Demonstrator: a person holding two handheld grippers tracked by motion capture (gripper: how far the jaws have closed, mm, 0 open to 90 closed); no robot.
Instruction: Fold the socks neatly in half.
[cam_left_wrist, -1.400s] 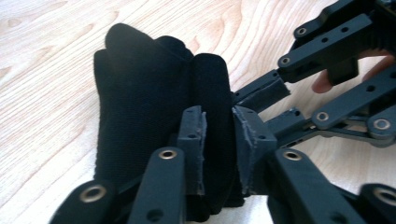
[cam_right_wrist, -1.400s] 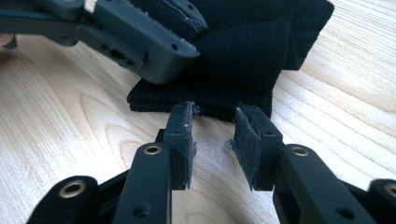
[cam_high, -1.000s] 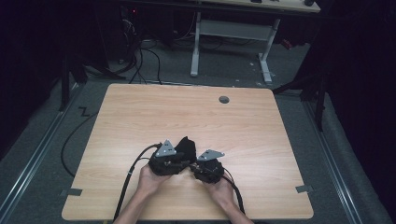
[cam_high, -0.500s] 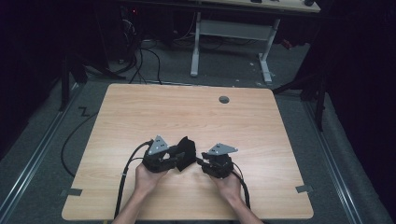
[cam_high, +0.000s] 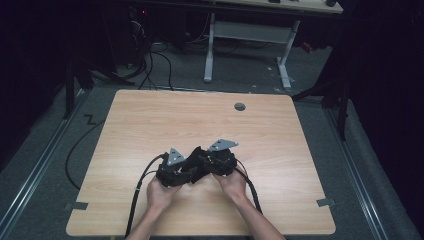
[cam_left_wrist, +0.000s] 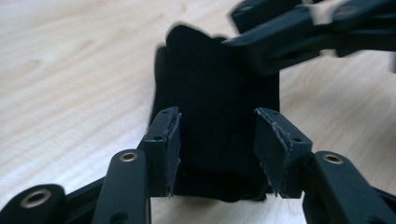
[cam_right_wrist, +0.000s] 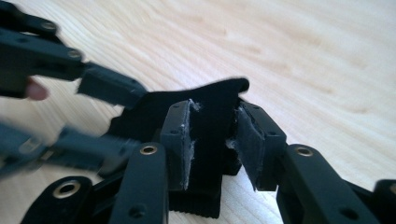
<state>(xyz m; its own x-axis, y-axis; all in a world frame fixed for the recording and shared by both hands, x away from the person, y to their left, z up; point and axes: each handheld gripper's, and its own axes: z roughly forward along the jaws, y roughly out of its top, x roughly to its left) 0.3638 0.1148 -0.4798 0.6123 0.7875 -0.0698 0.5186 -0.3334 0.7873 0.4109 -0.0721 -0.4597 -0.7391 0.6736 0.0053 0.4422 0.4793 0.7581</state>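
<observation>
1. Room: a dark space with a grey floor (cam_high: 45, 150); a second desk (cam_high: 250, 30) on white legs stands beyond the work table, cables (cam_high: 150, 65) trail across the floor at rear left, and metal rails (cam_high: 30, 165) run along both sides.
2. Table (cam_high: 150, 120): light wood-grain top, bare apart from a round grey grommet (cam_high: 240, 106) near the far edge and the work at the near middle; tape tabs (cam_high: 326, 202) mark the near corners.
3. Left gripper (cam_left_wrist: 217, 149): held low over the near-centre of the table in the high view (cam_high: 176, 170). Its jaws stand apart with the cloth between them; the pads (cam_left_wrist: 173, 140) sit close to the fabric, but a firm clamp cannot be confirmed.
4. Right gripper (cam_right_wrist: 215, 140): just beside the left one (cam_high: 220, 159), jaws narrowed onto a fold of the cloth, pinching it between frayed pads (cam_right_wrist: 247, 140).
5. Black cloth (cam_left_wrist: 215, 93): a small, dark, knit-textured piece, bunched between the two grippers at the near middle of the table (cam_high: 196, 154), its lower edge resting on the wood.
6. Step in hand, as judged: a two-handed grasp of the cloth, apparently for folding or spreading. The next move calls for the left jaws to grip securely before either hand pulls, or the fabric may slip free.
</observation>
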